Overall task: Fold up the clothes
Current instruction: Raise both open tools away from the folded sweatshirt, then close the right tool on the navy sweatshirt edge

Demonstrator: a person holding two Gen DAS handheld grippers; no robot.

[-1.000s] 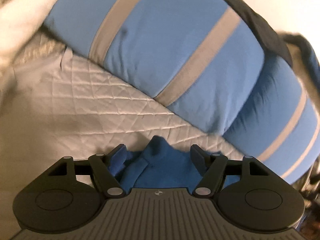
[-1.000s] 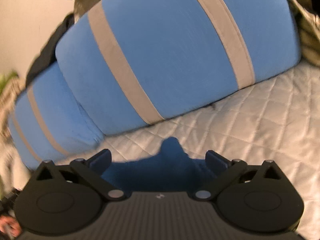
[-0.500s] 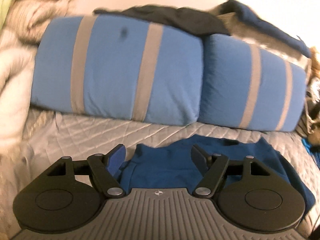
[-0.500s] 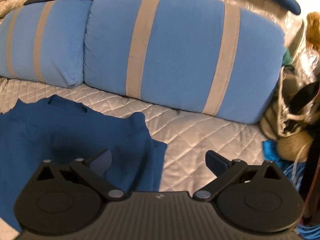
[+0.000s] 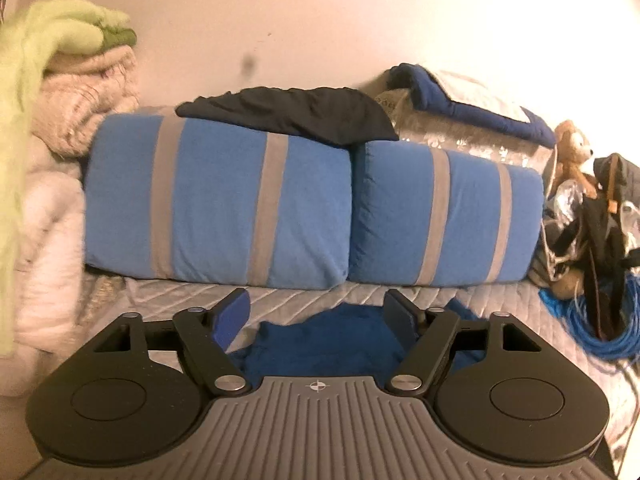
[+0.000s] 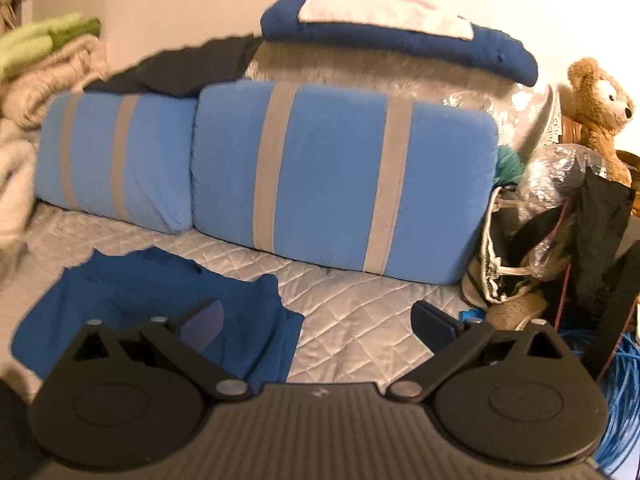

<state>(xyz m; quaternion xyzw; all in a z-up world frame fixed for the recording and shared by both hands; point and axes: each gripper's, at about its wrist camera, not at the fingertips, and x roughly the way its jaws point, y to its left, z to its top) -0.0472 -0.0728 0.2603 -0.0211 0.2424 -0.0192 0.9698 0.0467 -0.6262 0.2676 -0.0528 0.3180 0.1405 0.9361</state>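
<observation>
Left wrist view shows, at the far left, a pile of blankets [image 5: 76,120] with a green one on top, stacked against the wall, probably put aside to keep the bed free for folding. To the right of it, 2 blue pillows [image 5: 224,208] with grey stripes stand side by side along the wall, and a dark cloth [image 5: 296,114] lies over their tops. Near the camera, the left gripper [image 5: 318,314] hangs over the blue garment [image 5: 332,344]; its jaws are opening and no cloth is pinched between them, the fabric lies lower, on the quilted bedcover [image 5: 160,296]. I judge that it has let the garment go after laying it down.

In the right wrist view the same blue garment [image 6: 160,300] lies flat on the near left part of the bedcover, in front of the pillows and apart from them. It looks partly folded, with a doubled edge at its right side. Its long axis seems to run left to right, along the pillows; which end is the collar I cannot tell. The right gripper [image 6: 320,320] is spread wide and holds nothing, above bare quilt just right of the garment. At the far right sit a teddy bear [image 6: 600,108] and a blue cable [image 6: 620,400].
</observation>
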